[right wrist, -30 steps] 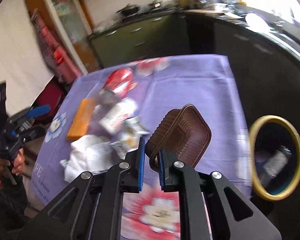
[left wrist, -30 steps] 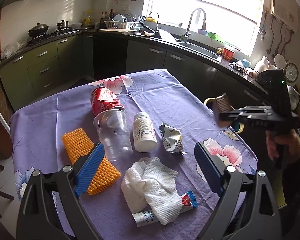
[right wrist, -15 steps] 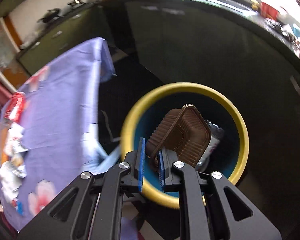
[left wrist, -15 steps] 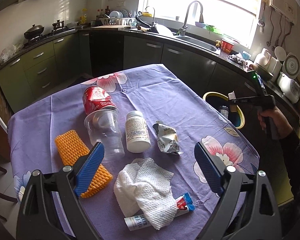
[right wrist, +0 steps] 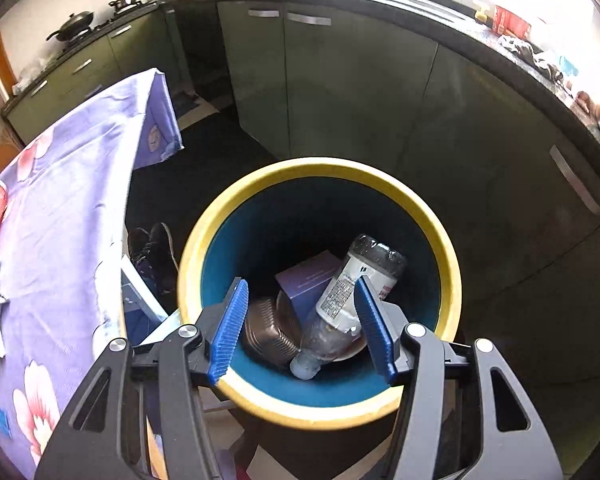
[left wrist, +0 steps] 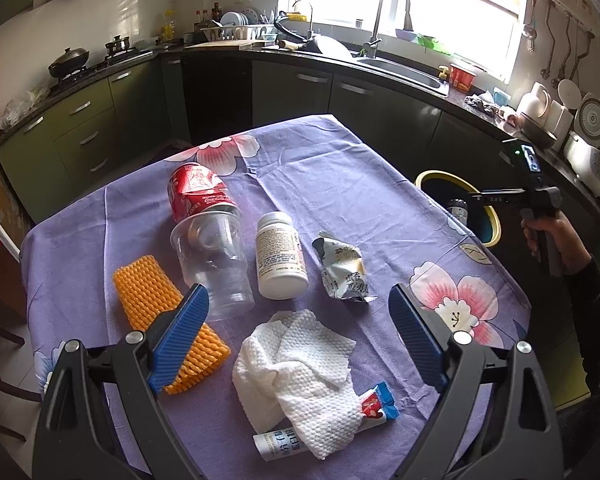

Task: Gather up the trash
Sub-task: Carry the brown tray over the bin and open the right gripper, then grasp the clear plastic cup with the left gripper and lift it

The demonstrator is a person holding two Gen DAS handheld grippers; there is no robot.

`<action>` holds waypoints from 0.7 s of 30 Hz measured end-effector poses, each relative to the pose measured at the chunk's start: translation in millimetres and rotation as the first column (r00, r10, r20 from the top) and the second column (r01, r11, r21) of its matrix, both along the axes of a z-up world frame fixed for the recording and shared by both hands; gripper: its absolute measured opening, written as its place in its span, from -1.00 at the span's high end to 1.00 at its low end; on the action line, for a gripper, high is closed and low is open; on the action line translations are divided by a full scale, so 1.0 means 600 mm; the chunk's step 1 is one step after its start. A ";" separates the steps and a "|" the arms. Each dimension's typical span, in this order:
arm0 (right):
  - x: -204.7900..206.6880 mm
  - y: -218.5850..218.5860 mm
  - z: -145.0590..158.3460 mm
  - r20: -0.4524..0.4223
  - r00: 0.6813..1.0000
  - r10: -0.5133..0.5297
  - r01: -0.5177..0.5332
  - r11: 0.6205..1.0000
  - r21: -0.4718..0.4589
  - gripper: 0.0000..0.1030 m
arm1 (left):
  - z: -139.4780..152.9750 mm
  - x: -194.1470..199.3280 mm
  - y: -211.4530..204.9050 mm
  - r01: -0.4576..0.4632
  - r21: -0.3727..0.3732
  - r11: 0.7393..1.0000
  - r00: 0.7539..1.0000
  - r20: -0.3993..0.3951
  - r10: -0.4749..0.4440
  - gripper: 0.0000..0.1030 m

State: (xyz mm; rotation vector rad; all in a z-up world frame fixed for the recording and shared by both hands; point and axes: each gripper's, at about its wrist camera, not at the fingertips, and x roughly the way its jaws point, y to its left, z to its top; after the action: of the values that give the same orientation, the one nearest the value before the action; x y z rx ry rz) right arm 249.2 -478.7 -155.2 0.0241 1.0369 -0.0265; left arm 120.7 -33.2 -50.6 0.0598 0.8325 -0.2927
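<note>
My right gripper [right wrist: 302, 330] is open and empty above the yellow-rimmed bin [right wrist: 320, 168]. The brown plastic tray [right wrist: 268, 334] lies inside with a clear bottle [right wrist: 348, 300] and a purple box [right wrist: 308, 280]. My left gripper [left wrist: 296, 338] is open and empty above the near side of the purple tablecloth [left wrist: 340, 184]. On the cloth lie a crushed red can [left wrist: 198, 194], a clear cup [left wrist: 212, 258], a white pill bottle [left wrist: 280, 256], a foil wrapper [left wrist: 346, 270], orange foam netting [left wrist: 162, 308], a white paper towel [left wrist: 300, 364] and a tube [left wrist: 284, 442]. The right gripper body [left wrist: 528, 192] also shows over the bin [left wrist: 432, 178].
Dark green kitchen cabinets [left wrist: 292, 92] run behind the table, with a sink [left wrist: 400, 68] under the window. The bin stands on the floor off the table's right edge, close to the cabinets [right wrist: 380, 92]. Shoes [right wrist: 152, 252] lie on the floor beside it.
My right gripper swung from over the table to above the bin, opened and dropped the brown tray into it. My left gripper stayed open over the table.
</note>
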 end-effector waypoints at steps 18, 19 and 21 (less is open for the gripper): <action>-0.027 0.064 0.004 0.005 0.996 0.090 -0.091 0.996 0.018 -0.13 | -0.070 0.123 0.065 -0.138 -0.021 0.990 0.980 -0.151 0.133 -0.43; -0.027 0.064 0.004 0.004 0.996 0.093 -0.093 0.996 0.018 -0.13 | -0.074 0.133 0.068 -0.140 -0.024 0.990 0.977 -0.164 0.135 -0.43; -0.028 0.068 0.003 0.002 0.995 0.095 -0.095 0.995 0.019 -0.13 | -0.079 0.148 0.070 -0.136 -0.020 0.991 0.975 -0.182 0.130 -0.43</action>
State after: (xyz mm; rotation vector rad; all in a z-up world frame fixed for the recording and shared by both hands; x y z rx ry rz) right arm 232.2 -437.8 -153.2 -0.0084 1.0361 0.0699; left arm 209.6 8.5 -98.2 -0.0531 1.0068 -0.1870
